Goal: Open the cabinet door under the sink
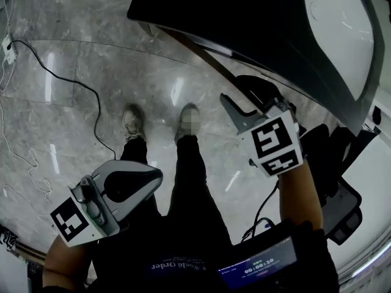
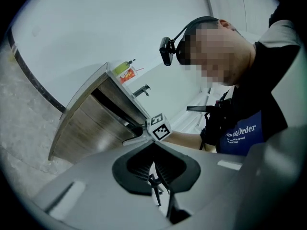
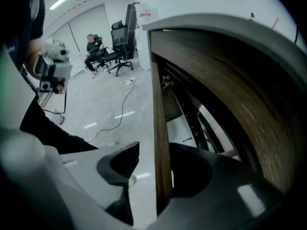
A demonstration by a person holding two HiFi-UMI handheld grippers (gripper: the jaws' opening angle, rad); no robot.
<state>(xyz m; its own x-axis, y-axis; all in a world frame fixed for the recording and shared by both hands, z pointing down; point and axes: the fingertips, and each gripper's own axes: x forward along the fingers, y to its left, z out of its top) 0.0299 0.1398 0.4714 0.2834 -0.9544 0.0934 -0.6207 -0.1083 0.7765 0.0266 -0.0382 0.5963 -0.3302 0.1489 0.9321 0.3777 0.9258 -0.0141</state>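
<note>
The wood-brown cabinet door [image 3: 160, 128] under the sink stands slightly ajar, and dark pipes show in the gap behind it. Its thin edge passes between the jaws of my right gripper [image 3: 154, 152]; the right pad lies close to it, while a strip of floor shows between the left pad and the wood. From the head view, the right gripper [image 1: 241, 96] points down at the door's top edge [image 1: 201, 50]. My left gripper [image 1: 137, 176] hangs low at the left, away from the cabinet. Its pads [image 2: 156, 169] meet with nothing between them. It looks across at the cabinet [image 2: 91, 123].
The white sink basin [image 1: 342, 29] sits in the dark counter above the door, with a faucet [image 2: 141, 91]. A black cable [image 1: 73, 78] snakes over the marble floor at the left. My feet [image 1: 131, 124] stand before the cabinet. Office chairs and a seated person [image 3: 93, 47] are far off.
</note>
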